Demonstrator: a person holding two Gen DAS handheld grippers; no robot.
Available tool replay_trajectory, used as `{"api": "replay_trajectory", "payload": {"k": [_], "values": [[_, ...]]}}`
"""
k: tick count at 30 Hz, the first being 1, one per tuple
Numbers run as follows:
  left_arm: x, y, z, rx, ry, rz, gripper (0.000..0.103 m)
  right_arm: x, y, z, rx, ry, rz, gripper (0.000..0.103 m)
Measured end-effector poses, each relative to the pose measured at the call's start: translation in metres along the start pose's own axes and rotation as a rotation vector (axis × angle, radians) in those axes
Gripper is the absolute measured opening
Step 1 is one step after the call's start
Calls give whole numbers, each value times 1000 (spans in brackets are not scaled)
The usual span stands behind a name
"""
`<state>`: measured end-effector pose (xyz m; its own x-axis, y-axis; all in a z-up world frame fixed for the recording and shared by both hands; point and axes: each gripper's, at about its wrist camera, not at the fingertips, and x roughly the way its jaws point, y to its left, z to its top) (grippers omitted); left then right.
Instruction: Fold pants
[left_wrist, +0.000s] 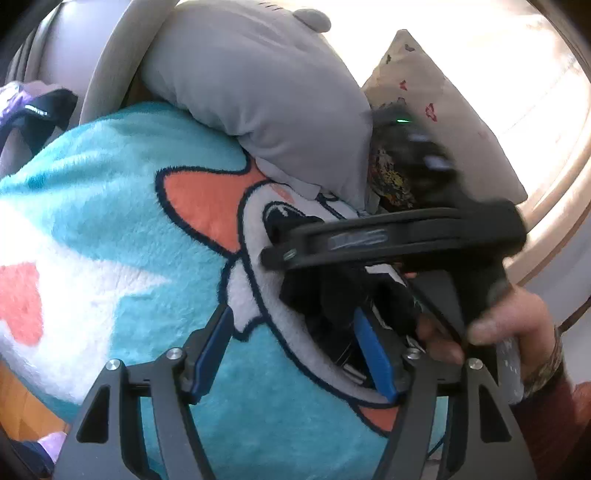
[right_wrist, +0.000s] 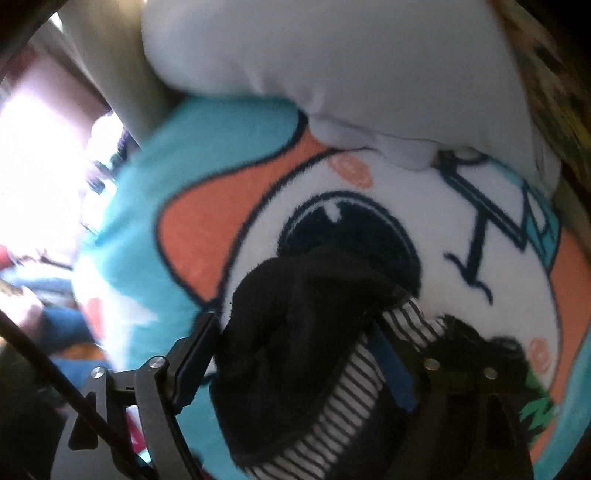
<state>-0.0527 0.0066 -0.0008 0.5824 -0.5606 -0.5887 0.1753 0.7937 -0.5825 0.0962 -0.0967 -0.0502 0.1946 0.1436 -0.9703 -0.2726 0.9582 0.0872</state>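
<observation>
Closest up, left tongs (left_wrist: 291, 314), tilted down over a fluffy blue blanket (left_wrist: 110, 184). Blue pads set apart, with only blanket showing in the gap. Dark cloth right beside the far pad, too murky to say if touching.

Closest in the right wrist view, black pants (right_wrist: 280, 314) in a lumpy heap. Stripy inside part (right_wrist: 351, 380) poking out along one side. Lying on the blanket, on top of the big cartoon eye (right_wrist: 351, 229), not far from the edge under the grey pillow (left_wrist: 258, 92). Bottom of the heap cut off by the picture edge.

Right tongs (right_wrist: 295, 326) pointing almost straight down, spread wide with the pants bunched in between. One pad half hidden behind the stripy cloth. No clear squeeze on the cloth.

Seen from the left wrist view, very smeary, just a dark shape above the pants. Hand (left_wrist: 517, 325) wrapped around the handle, near the right side, with a dark red sleeve (left_wrist: 554, 406) below.

Flowery pillow (left_wrist: 443, 110) behind the grey one, washed out by bright light. Left side of the right wrist view too bright and smeared to make out.
</observation>
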Motion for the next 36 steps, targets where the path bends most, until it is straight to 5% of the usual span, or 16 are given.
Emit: {"api": "replay_trajectory", "payload": {"k": [4, 6, 7, 10, 15, 17, 18, 19, 25, 36], "values": [[3, -2, -2, 13, 10, -7, 67, 21, 17, 8, -69, 79, -104, 87], [6, -5, -2, 12, 15, -19, 67, 13, 19, 6, -81, 56, -134, 64], [8, -7, -1, 16, 18, -24, 67, 8, 18, 4, -87, 42, -164, 43], [18, -22, -1, 62, 29, -41, 74, -8, 5, 0, -34, 2, -105, 34], [47, -48, -6, 143, 51, -17, 76, -29, -11, -7, 36, -60, -13, 34], [57, -49, -7, 132, 76, -25, 55, -33, -10, -9, 44, -72, 7, 34], [64, -49, -7, 123, 106, -42, 25, -35, -11, -12, 47, -78, 15, 34], [67, -48, -7, 117, 127, -51, 14, -37, -11, -14, 50, -84, 22, 34], [48, -66, -9, 150, 82, -64, 13, -60, -27, -38, 77, -156, 115, 34], [46, -147, -21, 392, 54, -48, 14, -120, -96, -99, 226, -393, 358, 36]]}}
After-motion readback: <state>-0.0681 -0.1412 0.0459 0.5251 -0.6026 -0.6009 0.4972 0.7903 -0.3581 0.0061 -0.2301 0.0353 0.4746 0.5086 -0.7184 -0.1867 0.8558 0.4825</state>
